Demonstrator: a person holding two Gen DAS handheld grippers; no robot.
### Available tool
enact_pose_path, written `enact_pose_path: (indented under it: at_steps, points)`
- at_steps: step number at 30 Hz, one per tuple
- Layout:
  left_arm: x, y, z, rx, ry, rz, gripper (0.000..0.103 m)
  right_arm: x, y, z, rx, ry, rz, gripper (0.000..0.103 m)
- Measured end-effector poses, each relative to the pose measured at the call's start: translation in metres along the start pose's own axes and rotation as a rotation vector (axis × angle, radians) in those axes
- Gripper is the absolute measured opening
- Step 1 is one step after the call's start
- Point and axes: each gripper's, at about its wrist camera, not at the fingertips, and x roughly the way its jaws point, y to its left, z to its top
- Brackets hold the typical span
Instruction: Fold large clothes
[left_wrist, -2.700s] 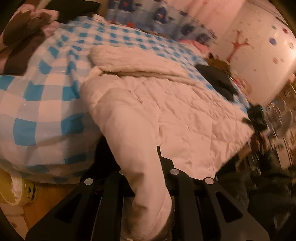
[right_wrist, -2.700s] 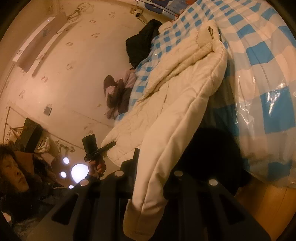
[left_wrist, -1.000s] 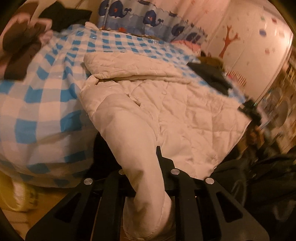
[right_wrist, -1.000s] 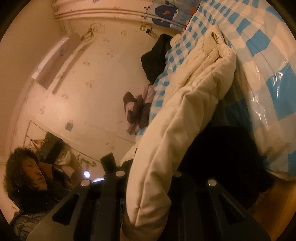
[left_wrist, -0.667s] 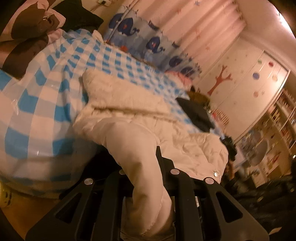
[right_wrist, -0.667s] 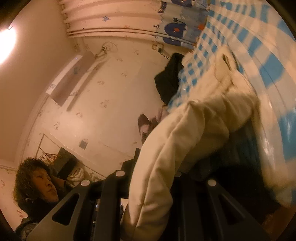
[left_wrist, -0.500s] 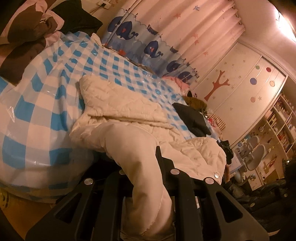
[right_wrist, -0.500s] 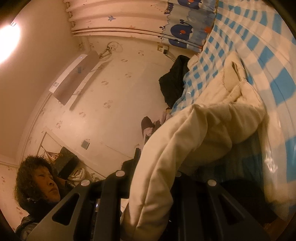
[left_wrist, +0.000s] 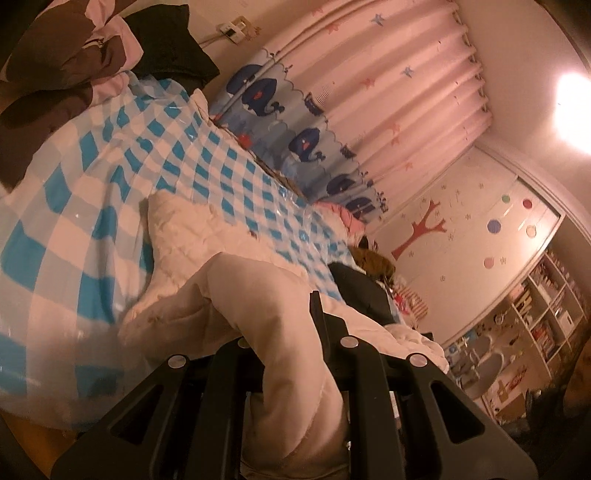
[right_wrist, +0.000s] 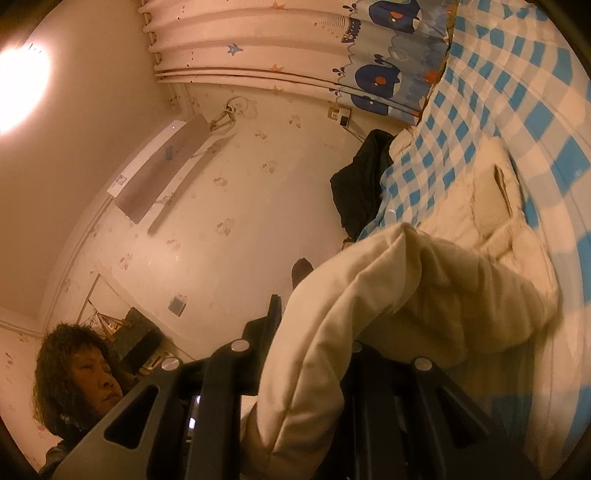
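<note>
A cream quilted coat (left_wrist: 258, 288) lies on a bed with a blue-and-white checked cover (left_wrist: 110, 177). My left gripper (left_wrist: 284, 332) is shut on a thick fold of the coat's hem, which rises from the bed and drapes down between the black fingers. In the right wrist view the same coat (right_wrist: 388, 288) bulges up from the bed, and my right gripper (right_wrist: 314, 332) is shut on another part of its edge. The fingertips of both grippers are hidden by the cloth. The coat's far part (right_wrist: 495, 195) still rests flat on the cover.
Dark and pink-brown clothes (left_wrist: 74, 55) are piled at the bed's head. A black garment (left_wrist: 362, 291) lies further along the bed. Whale-print curtains (left_wrist: 314, 122) hang behind it, with shelves (left_wrist: 546, 321) at the right. A person (right_wrist: 81, 373) is at lower left, below a wall air conditioner (right_wrist: 162, 170).
Both grippers have risen and moved in over the bed with the coat's edge, lifting and bunching it. The views have tilted up to curtains, wall and ceiling light.
</note>
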Motion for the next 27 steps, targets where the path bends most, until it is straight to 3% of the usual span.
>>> enact_pose_path:
  at_steps: [14, 27]
  points:
    - [0.048, 0.004, 0.062, 0.064, -0.019, 0.125, 0.011, 0.037, -0.026, 0.06, 0.03, -0.046, -0.031, 0.018]
    - [0.112, 0.034, 0.118, -0.001, -0.042, 0.177, 0.011, 0.074, -0.07, 0.12, 0.103, -0.075, -0.137, 0.018]
